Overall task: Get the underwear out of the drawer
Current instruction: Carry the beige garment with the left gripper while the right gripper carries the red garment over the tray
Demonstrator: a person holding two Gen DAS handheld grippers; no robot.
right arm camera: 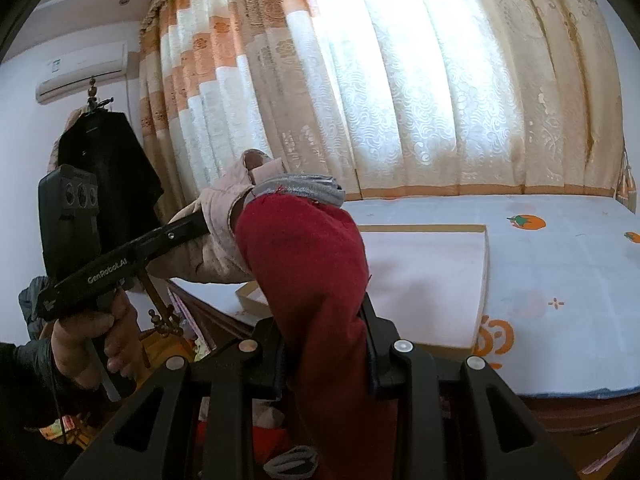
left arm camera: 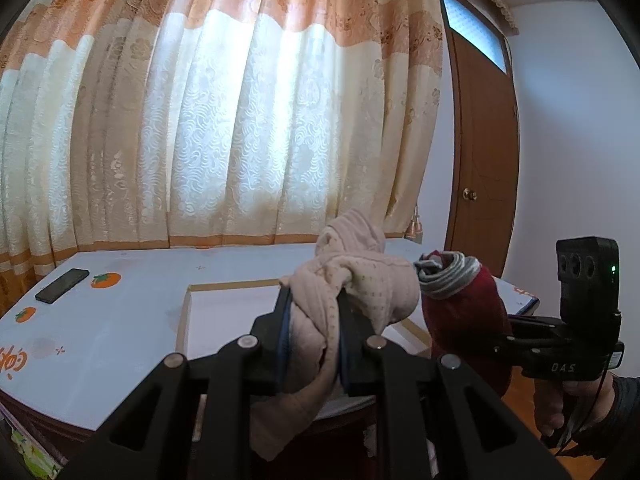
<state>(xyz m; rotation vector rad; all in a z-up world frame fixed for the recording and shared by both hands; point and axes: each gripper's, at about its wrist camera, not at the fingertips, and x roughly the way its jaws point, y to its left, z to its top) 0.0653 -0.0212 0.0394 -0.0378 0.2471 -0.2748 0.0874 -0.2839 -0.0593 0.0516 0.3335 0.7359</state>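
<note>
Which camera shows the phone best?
The left wrist view. The phone lies in plain sight on the bed cover, beside a printed orange. The right wrist view does not show it at all, only that cover's other side and the red underwear.

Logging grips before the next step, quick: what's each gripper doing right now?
Left gripper: shut on the pink underwear.
Right gripper: shut on the red underwear.

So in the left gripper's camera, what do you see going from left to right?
Black phone → orange fruit print on the table cover → pink underwear clamped in the left gripper → red underwear → the right gripper's black camera box.
</note>
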